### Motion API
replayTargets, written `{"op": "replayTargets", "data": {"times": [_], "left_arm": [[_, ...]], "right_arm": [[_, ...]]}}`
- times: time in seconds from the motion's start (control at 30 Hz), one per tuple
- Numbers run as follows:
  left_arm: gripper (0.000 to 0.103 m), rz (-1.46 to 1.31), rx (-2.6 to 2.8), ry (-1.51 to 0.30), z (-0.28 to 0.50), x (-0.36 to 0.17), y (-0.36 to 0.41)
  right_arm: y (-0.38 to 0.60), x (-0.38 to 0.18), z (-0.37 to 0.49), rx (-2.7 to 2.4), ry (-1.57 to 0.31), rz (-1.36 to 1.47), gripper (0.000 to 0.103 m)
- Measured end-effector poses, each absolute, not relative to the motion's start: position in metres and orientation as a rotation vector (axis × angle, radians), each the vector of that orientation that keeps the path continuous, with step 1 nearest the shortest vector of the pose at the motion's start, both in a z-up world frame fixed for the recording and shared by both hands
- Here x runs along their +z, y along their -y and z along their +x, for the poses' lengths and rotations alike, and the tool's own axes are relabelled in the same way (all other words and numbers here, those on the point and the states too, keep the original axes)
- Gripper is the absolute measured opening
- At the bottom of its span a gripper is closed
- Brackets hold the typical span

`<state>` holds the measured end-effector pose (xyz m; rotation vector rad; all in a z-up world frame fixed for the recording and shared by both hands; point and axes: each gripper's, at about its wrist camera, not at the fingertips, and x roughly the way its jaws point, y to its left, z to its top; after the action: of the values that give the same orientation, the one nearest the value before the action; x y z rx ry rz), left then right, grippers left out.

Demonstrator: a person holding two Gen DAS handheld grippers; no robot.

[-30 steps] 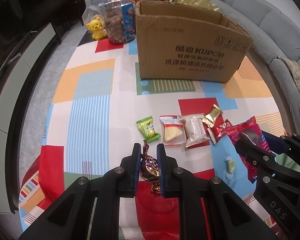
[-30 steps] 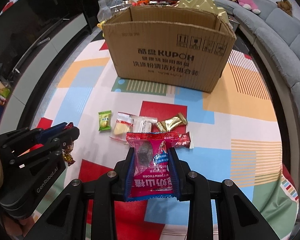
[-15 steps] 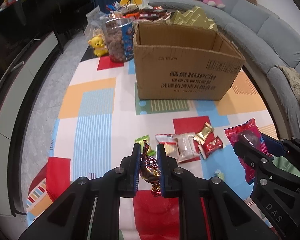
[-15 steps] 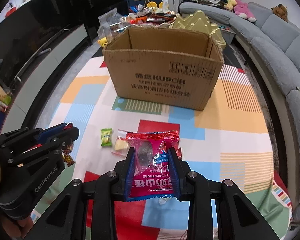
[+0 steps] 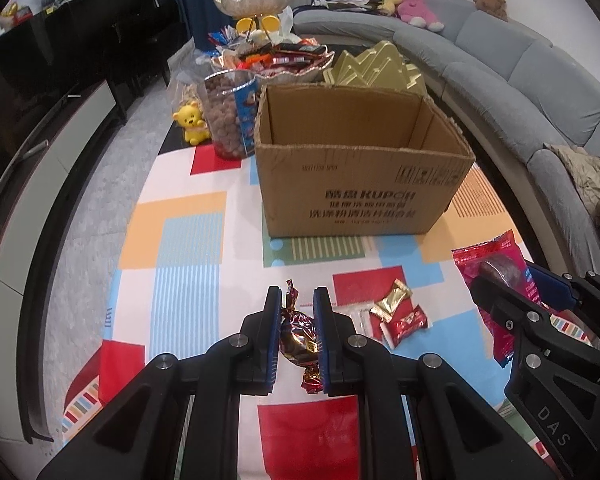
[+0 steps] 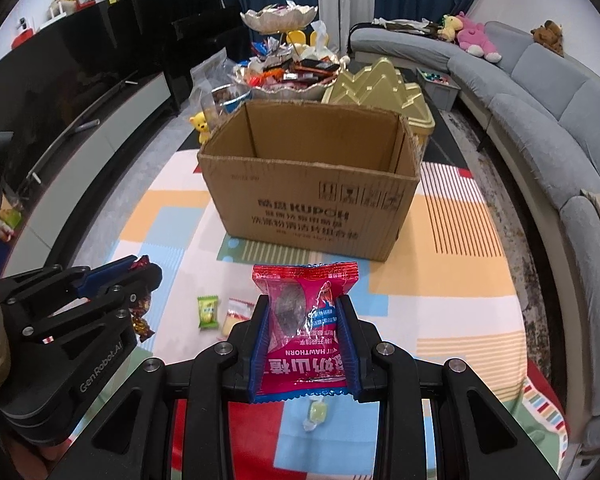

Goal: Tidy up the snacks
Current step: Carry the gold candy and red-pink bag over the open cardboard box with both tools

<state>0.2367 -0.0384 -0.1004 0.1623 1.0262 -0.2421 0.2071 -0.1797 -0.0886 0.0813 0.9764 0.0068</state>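
A foil-wrapped candy (image 5: 298, 334) is clamped by the left gripper (image 5: 296, 334), a hawthorn packet (image 6: 304, 336) by the right gripper (image 6: 304, 344); both should be released only above the cardboard box (image 5: 360, 196)

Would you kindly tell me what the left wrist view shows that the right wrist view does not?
Only the left wrist view shows the gold packet and small red packet on the tablecloth.
Only the right wrist view shows the green candy and the pale sweet.
Both show the cardboard box, the foil candy in the left hand-held gripper, and the red pouch in the right hand-held gripper.
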Motion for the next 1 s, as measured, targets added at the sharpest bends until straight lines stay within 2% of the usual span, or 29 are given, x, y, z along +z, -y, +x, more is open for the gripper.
{"op": "replayTargets", "data": {"times": [1.0], "left_arm": [[0.017, 0.145, -0.263, -0.88, 0.309, -0.039, 0.073]], "right_arm": [[0.209, -0.028, 0.261, -0.051, -0.823, 0.082, 0.033]]}}
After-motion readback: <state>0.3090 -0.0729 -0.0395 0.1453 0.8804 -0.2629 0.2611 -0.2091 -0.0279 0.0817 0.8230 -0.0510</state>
